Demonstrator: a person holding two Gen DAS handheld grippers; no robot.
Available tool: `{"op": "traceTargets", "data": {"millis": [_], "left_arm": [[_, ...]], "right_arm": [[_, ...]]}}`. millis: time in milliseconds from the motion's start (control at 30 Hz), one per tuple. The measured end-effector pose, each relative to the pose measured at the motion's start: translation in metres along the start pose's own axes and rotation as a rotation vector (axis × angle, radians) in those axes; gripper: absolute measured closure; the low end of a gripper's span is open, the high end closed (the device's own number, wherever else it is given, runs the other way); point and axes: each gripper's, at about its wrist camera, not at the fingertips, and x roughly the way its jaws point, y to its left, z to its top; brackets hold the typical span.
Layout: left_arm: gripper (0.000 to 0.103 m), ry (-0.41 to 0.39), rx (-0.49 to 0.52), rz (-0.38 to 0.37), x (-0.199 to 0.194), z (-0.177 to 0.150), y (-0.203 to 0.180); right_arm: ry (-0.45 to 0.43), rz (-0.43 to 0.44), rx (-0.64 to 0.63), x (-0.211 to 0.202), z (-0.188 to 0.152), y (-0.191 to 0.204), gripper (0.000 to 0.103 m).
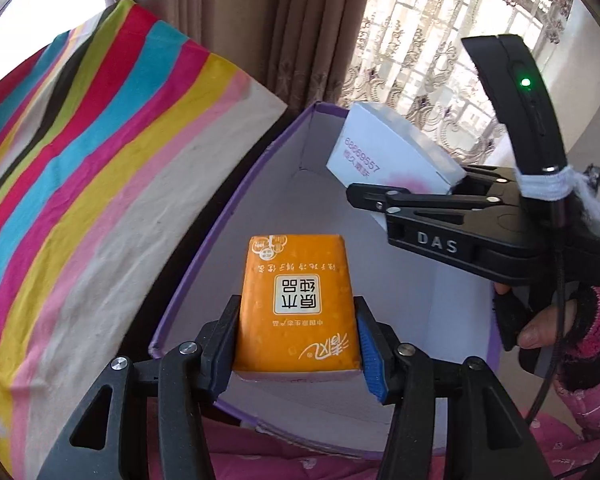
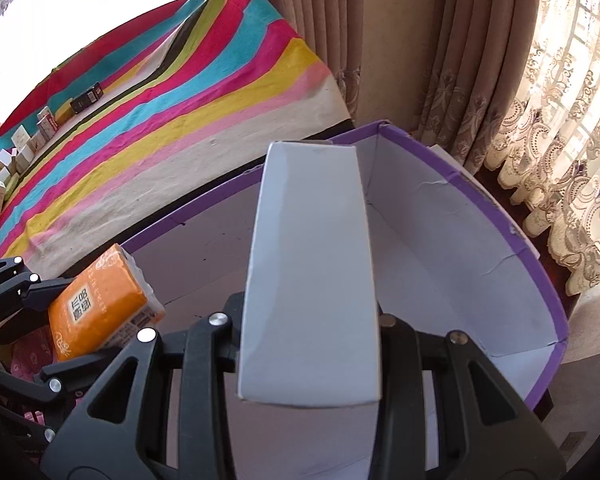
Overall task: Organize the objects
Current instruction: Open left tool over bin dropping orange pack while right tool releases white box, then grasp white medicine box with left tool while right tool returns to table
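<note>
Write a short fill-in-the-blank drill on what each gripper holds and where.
1. The left gripper is shut on an ____ tissue pack.
2. The right gripper is shut on a ____ carton.
3. Both items hang over a big box with a ____ rim.
4. More small boxes sit far off on the ____ cloth.

Missing words: orange; white; purple; striped

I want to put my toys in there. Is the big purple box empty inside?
Empty as far as shown: the purple box has bare white walls and floor. The orange pack and white carton hang above it, still gripped.
</note>
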Motion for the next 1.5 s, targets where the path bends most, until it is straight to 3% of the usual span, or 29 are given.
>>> {"op": "traceTargets", "data": {"millis": [67,133,200,367,600,733,833,1067,1400,1433,1467,1500], "left_arm": [[0.038,-0.013,-0.032,-0.053,-0.005,0.0,0.003],[0.029,-0.055,-0.063,-0.051,-0.015,-0.003,0.011],[0.026,-0.087,-0.083,-0.009,-0.027,-0.008,0.025],[0.026,-0.137,-0.181,0.202,-0.062,-0.042,0.089],[0.024,-0.201,-0.439,0.558,-0.129,-0.127,0.205],[0.021,-0.2,-0.583,0.763,-0.169,-0.175,0.27],[0.021,-0.204,-0.647,0.849,-0.195,-0.201,0.319],[0.021,-0.149,-0.672,0.868,-0.237,-0.225,0.418],[0.021,-0.115,-0.638,0.83,-0.226,-0.197,0.491],[0.024,-0.134,-0.642,0.822,-0.225,-0.197,0.491],[0.042,-0.17,-0.648,0.812,-0.227,-0.197,0.487],[0.049,-0.199,-0.666,0.799,-0.23,-0.199,0.481]], "right_arm": [[0.0,-0.078,-0.009,-0.002,0.004,-0.003,0.059],[-0.017,-0.131,-0.022,-0.006,0.009,-0.003,0.033],[-0.047,-0.144,-0.039,-0.012,0.014,0.003,0.031],[-0.085,-0.055,-0.157,-0.021,0.023,0.052,0.031],[-0.065,0.16,-0.41,-0.02,0.021,0.178,0.029],[-0.028,0.293,-0.49,-0.009,0.025,0.249,0.026],[-0.009,0.344,-0.512,-0.001,0.027,0.293,0.026],[0.022,0.424,-0.584,0.001,0.006,0.346,0.026],[0.114,0.42,-0.613,0.022,-0.005,0.365,0.026],[0.114,0.417,-0.621,0.023,-0.005,0.368,0.026],[0.116,0.417,-0.628,0.024,-0.004,0.371,0.026],[0.118,0.421,-0.635,0.025,-0.003,0.375,0.026]]}}
